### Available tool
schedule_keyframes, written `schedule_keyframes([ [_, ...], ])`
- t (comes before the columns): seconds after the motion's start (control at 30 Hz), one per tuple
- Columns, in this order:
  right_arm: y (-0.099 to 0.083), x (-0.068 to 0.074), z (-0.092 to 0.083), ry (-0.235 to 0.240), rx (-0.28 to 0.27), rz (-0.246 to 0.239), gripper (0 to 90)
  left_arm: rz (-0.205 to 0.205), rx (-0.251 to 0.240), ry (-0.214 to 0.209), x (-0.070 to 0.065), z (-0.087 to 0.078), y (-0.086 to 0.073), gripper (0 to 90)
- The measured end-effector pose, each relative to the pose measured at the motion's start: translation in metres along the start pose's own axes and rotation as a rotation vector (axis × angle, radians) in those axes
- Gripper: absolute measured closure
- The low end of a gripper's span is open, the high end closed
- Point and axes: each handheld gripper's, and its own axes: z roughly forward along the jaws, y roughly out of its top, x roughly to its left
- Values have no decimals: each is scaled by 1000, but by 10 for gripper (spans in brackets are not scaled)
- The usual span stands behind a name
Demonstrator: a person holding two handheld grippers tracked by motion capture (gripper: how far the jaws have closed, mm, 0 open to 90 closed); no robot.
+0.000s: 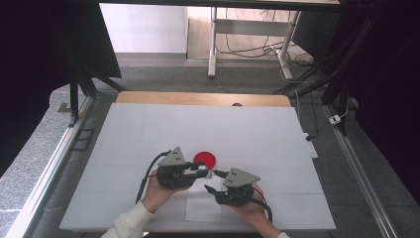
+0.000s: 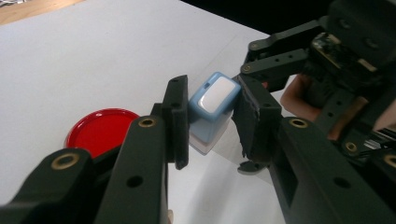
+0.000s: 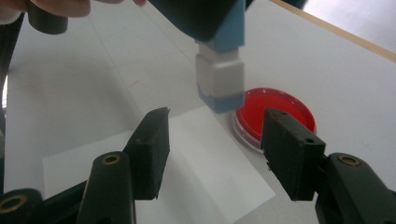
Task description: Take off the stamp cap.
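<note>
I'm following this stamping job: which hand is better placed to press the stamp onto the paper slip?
Left. Its tool is shut on the blue stamp, held above the table beside the red ink pad. The right tool is open and empty, low over the paper slip.

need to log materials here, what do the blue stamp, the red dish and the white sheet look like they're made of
Stamp: likely hard plastic, pale blue with a white cap; the cap is glossy and reflects light.
Dish: probably clear plastic with a red inside; it has a see-through rim and a shiny surface. It might be an ink pad.
Sheet: seems to be paper, thin, matte and flat, with sharp edges.
</note>
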Motion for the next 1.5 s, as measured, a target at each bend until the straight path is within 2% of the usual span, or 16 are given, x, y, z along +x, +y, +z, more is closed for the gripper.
schedule_keyframes([
  [0.03, 0, 0, 0, 0, 0, 0, 425, 0, -1, 3, 0, 0, 0, 665],
  [0.07, 3, 5, 0, -30, 3, -33, 437, -1, -1, 5, 0, 0, 0, 665],
  [0.1, 3, 5, 0, -30, 3, -33, 437, -2, -2, 7, 1, 0, 0, 665],
  [0.13, 5, 10, 1, -82, 10, -56, 446, -3, -1, 10, 1, 0, 0, 665],
  [0.4, 9, 23, 3, -107, 16, -64, 477, -7, 2, 33, 2, 0, -2, 665],
  [0.53, 9, 21, 6, -120, 36, -41, 489, -13, 1, 30, 2, 1, -2, 664],
  [0.63, 9, 21, 6, -133, 45, -43, 538, -16, 1, 14, 0, 4, -2, 665],
  [0.7, 9, 21, 7, -133, 48, -51, 607, -16, 2, 8, -1, 5, -2, 690],
  [0.73, 8, 20, 7, -120, 51, -53, 608, -14, -2, 4, -1, 4, -2, 734],
  [0.87, 8, 16, 7, -90, 41, -35, 639, -12, 10, 3, 0, 5, -3, 739],
  [1.03, 9, 15, 7, -69, 38, -29, 612, -12, 15, 7, -1, 6, -4, 750],
  [1.13, 10, 16, 9, -56, 40, -11, 561, -13, 16, -3, -2, 8, -5, 755],
  [1.2, 9, 17, 11, -50, 47, 6, 540, -1, 22, 6, -3, 9, -5, 756],
  [1.5, 8, 17, 15, -39, 64, 31, 519, 4, 10, 8, -5, 10, -6, 758],
])
